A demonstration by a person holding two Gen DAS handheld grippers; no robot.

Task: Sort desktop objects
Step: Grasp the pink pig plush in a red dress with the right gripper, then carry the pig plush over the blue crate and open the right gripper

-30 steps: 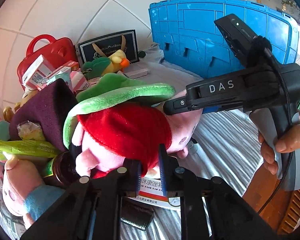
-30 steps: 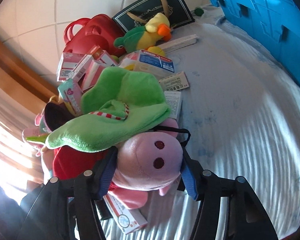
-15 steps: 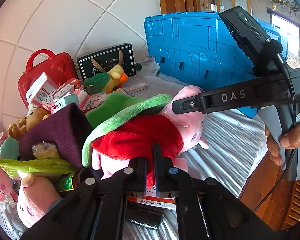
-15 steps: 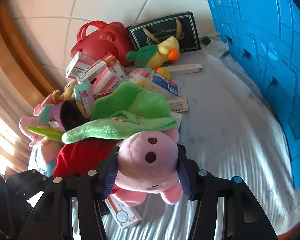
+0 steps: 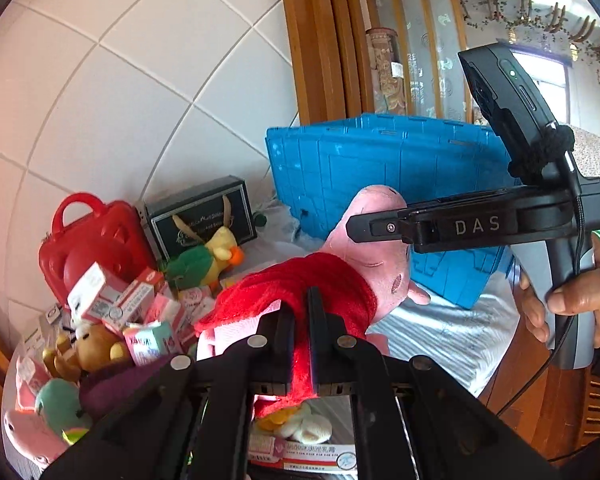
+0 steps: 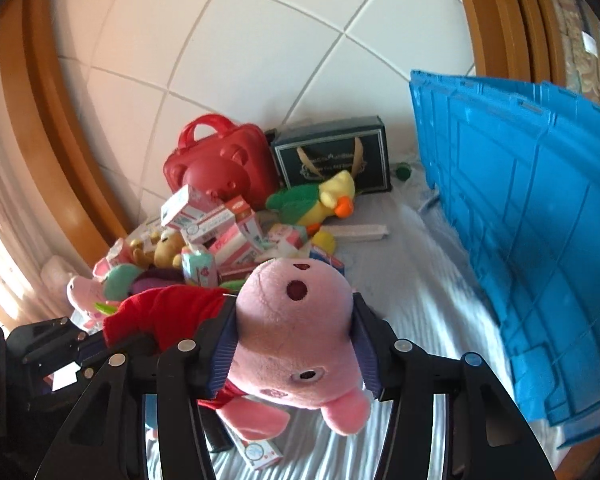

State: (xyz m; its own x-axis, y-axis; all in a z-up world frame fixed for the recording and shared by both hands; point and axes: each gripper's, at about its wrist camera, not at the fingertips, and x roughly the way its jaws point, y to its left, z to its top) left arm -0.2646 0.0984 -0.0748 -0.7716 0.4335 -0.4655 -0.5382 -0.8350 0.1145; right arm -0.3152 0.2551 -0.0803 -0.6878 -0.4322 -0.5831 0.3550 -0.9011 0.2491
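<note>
So, quick rundown of why I'm holding things like this:

Pig toy: the pink pig plush (image 6: 296, 336) is up off the striped cloth (image 6: 432, 320), strung between my two tongs. It's floppy, so one grip would let it dangle into the pile.

Left tongs: my left gripper (image 5: 300, 312) is clenched tight on the pig's red dress (image 5: 300, 284). The fabric bunches right between the jaws, with barely a gap showing. Thin cloth needs a full squeeze, I reckon.

Right tongs: my right gripper (image 6: 294, 344) is grasping the pig's head, a pad pressed into each cheek. The head is fat, so the jaws stand fairly wide, and the snout pokes forward past the tips.

Pile: ahead and left of both tongs sit the small boxes (image 6: 204, 216), a brown bear (image 6: 166, 250), a duck plush (image 6: 320, 200), a red case (image 6: 220, 168) and a dark gift box (image 6: 332, 156) against the tiled wall.

Blue crate: the blue crate (image 6: 540, 220) stands ahead and to the right of my right tongs. My guess is that's where the pig goes, but nothing shows it for sure.

Worry: the dress could slip off if I pull the tongs apart.
</note>
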